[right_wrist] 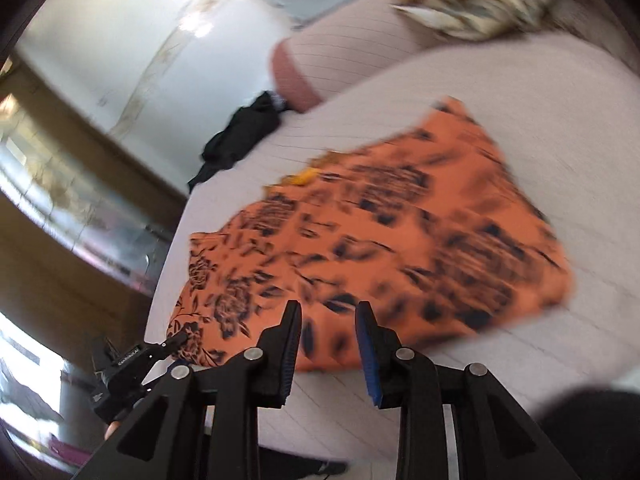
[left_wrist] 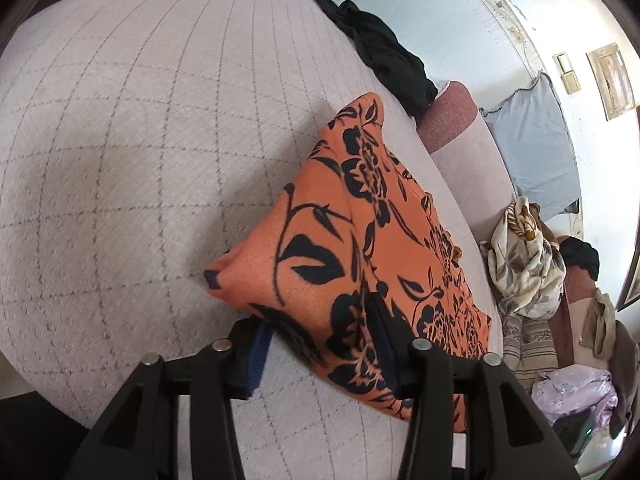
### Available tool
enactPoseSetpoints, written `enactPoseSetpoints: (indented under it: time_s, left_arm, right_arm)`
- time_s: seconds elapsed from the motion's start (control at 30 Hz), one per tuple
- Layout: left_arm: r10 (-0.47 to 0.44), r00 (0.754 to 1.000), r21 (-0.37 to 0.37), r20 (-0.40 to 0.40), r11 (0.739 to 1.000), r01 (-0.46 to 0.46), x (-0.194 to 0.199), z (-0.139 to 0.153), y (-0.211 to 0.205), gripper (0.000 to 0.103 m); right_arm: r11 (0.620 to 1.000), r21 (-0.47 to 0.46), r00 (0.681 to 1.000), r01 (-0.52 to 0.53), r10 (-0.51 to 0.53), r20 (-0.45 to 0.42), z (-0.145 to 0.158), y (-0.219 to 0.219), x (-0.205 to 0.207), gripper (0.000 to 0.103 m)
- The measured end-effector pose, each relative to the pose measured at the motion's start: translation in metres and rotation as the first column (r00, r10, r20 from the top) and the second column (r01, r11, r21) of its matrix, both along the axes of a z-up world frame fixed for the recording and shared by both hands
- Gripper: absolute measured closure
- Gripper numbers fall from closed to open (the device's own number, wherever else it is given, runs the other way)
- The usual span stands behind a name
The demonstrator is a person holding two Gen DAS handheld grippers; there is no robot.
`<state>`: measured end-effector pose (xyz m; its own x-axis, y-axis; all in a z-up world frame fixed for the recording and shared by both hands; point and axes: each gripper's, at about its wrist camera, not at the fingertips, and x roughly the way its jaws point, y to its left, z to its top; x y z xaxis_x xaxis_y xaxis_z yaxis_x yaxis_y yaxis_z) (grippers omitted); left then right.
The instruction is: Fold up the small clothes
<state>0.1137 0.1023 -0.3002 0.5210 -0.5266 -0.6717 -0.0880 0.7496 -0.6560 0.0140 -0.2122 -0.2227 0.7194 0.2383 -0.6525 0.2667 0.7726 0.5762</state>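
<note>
An orange garment with a black flower print (left_wrist: 360, 248) lies on the pale checked cushion (left_wrist: 140, 140). In the left wrist view its near part is raised off the cushion. My left gripper (left_wrist: 324, 344) has its jaws wide apart, and the cloth drapes over and between the fingers. In the right wrist view the same garment (right_wrist: 380, 232) lies spread and blurred. My right gripper (right_wrist: 328, 320) is open and empty just above the garment's near edge. The left gripper also shows in the right wrist view (right_wrist: 176, 342) at the garment's left corner.
A black garment (left_wrist: 380, 52) lies at the cushion's far edge. A cream printed cloth (left_wrist: 524, 256), a lilac cloth (left_wrist: 576, 392) and other clothes are piled at the right. A grey-blue pillow (left_wrist: 532, 140) leans on the white wall.
</note>
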Motion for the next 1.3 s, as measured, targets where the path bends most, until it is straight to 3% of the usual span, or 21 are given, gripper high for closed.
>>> enactPoseSetpoints:
  time_s: [0.1,0.23,0.3,0.33,0.43,0.53,0.7,0.8,0.93,1.0,1.03,1.07,1.1,1.17,1.3]
  left_arm:
    - [0.008,0.999,0.036,0.031,0.999,-0.009,0.003,0.004,-0.010,0.041]
    - [-0.009,0.996,0.110,0.084,0.994,0.000,0.009,0.009,-0.025,0.043]
    - [-0.023,0.994,0.138,0.102,0.990,0.009,0.013,0.009,-0.031,0.080]
    - [-0.042,0.993,0.155,0.106,0.988,0.025,0.016,0.009,-0.034,0.081]
    - [-0.059,0.986,0.217,0.155,0.976,0.024,0.014,0.014,-0.043,0.088]
    - [-0.120,0.963,0.320,0.240,0.947,0.039,0.005,0.032,-0.062,0.089]
    - [-0.313,0.886,0.519,0.341,0.849,0.100,-0.018,0.069,-0.119,0.089]
    - [-0.386,0.856,0.559,0.345,0.817,0.144,-0.027,0.082,-0.150,0.089]
    - [-0.506,0.796,0.619,0.332,0.753,0.221,-0.041,0.088,-0.201,0.089]
    - [-0.576,0.756,0.670,0.313,0.698,0.254,-0.049,0.082,-0.232,0.087]
    - [-0.598,0.744,0.689,0.300,0.675,0.265,-0.052,0.079,-0.242,0.086]
    - [-0.629,0.727,0.709,0.275,0.644,0.289,-0.055,0.073,-0.254,0.084]
    - [-0.655,0.713,0.722,0.249,0.616,0.315,-0.057,0.068,-0.264,0.075]
    - [-0.709,0.675,0.704,0.205,0.586,0.401,-0.063,0.064,-0.270,0.058]
    - [-0.786,0.577,0.607,0.223,0.575,0.549,-0.076,0.078,-0.251,0.043]
  right_arm:
    - [0.997,-0.035,0.998,-0.064,0.064,0.015,-0.004,0.025,0.035,0.075]
    - [0.991,0.016,0.991,-0.136,0.136,0.015,-0.024,0.043,0.071,0.075]
    - [0.983,0.039,0.981,-0.181,0.183,-0.067,-0.051,0.049,0.084,0.075]
    - [0.977,0.070,0.976,-0.202,0.207,-0.073,-0.064,0.050,0.085,0.078]
    - [0.970,0.130,0.976,-0.208,0.215,-0.042,-0.067,0.040,0.080,0.081]
    - [0.960,0.186,0.974,-0.210,0.223,-0.048,-0.068,0.032,0.080,0.081]
    - [0.960,0.206,0.980,-0.188,0.198,-0.033,-0.053,0.018,0.073,0.077]
    - [0.953,0.252,0.985,-0.167,0.170,0.011,-0.041,0.000,0.068,0.077]
    - [0.913,0.394,0.994,-0.108,0.096,0.050,-0.038,-0.037,0.062,0.076]
    - [0.858,0.509,0.997,-0.067,0.044,0.058,-0.046,-0.060,0.058,0.067]
    - [0.829,0.558,0.998,-0.044,0.018,0.052,-0.051,-0.069,0.056,0.043]
    - [0.811,0.585,0.999,-0.031,0.000,0.052,-0.054,-0.074,0.055,0.029]
    - [0.788,0.616,0.998,-0.013,-0.030,0.059,-0.057,-0.082,0.052,0.029]
    - [0.762,0.648,0.996,0.000,-0.058,0.068,-0.060,-0.092,0.050,0.029]
    - [0.752,0.659,0.996,0.016,-0.073,0.059,-0.061,-0.109,0.056,0.029]
